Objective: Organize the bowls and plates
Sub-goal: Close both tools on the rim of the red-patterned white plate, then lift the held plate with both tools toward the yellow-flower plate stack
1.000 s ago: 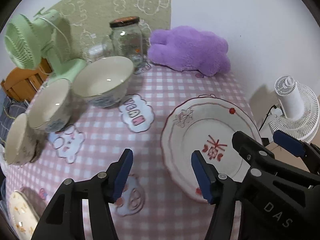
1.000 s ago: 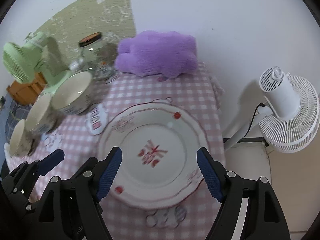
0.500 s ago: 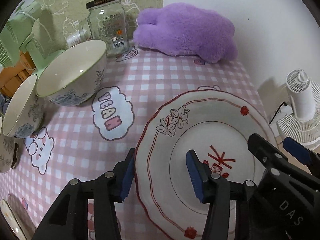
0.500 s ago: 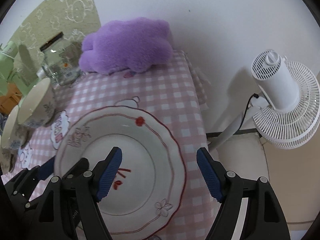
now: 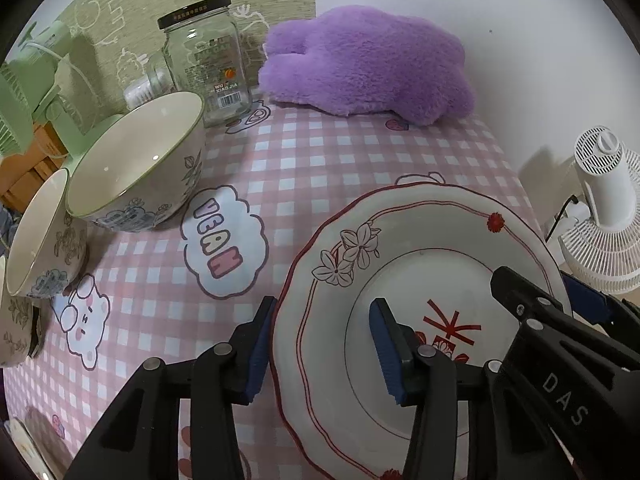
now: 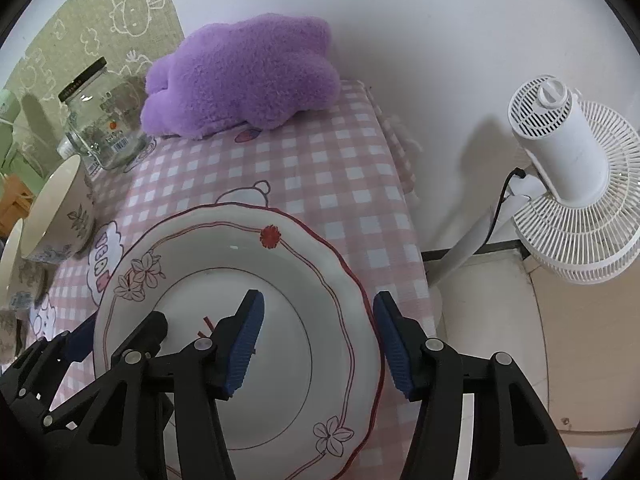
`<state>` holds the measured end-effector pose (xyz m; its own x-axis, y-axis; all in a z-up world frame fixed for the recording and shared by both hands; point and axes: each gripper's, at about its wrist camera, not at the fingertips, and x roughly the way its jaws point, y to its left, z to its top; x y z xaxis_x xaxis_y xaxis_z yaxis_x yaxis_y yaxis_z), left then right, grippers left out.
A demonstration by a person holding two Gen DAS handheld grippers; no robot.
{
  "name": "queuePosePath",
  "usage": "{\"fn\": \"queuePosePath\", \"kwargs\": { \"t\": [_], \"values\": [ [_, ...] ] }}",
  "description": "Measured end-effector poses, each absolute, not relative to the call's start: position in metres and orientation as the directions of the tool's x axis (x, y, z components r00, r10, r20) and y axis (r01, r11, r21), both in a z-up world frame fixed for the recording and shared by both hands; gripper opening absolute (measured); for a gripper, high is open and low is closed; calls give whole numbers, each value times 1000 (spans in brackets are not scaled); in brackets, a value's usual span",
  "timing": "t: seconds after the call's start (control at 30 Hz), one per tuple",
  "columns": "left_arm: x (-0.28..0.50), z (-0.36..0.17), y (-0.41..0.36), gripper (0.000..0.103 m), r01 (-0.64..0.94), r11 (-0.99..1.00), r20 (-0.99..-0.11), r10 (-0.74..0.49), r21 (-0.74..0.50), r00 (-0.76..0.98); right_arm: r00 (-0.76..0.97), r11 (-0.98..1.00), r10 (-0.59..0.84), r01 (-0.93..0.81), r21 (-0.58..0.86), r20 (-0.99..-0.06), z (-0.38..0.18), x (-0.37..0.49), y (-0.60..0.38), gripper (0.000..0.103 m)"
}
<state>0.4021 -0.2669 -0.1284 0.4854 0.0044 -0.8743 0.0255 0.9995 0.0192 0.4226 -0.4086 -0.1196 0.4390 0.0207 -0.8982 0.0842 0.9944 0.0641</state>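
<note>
Plate (image 5: 420, 264): white glazed ceramic, scalloped red-lined rim, lying on the checked tablecloth (image 5: 320, 160) between both tools. Judged rigid, fairly heavy, slick and breakable; the thin raised rim is the only place to take hold, and opposite edges would balance it.

Left gripper (image 5: 322, 344): jaws apart and straddling the plate's left rim, one blue pad outside the edge, the other over the well. No clamping evident.

Right gripper (image 6: 318, 344): likewise apart, astride the right rim, near the table edge. Risk: a shallow bite on glaze may slip.

Ahead and left of the left tool stand the bowls (image 5: 136, 168), unstacked. Beyond them, a glass jar (image 5: 206, 60) and a purple plush (image 5: 368, 64).
</note>
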Motion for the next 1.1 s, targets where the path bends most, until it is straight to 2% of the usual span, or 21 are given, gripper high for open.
{"fn": "queuePosePath", "kwargs": {
  "t": [0.27,0.4,0.57,1.1],
  "values": [
    [397,-126,-264,46,34,999,-884,12,31,468,413,996,17,73,51,-910,-118,420,-405,59],
    [389,-121,-257,46,30,999,-882,20,39,471,388,999,3,47,23,-922,-119,413,-397,54],
    [379,-116,-248,46,47,996,-875,43,75,483,365,999,24,31,38,-931,-121,389,-384,54],
    [317,-108,-200,46,-4,999,-896,49,53,441,344,999,36,-1,38,-938,-98,335,-340,54]
  ]
}}
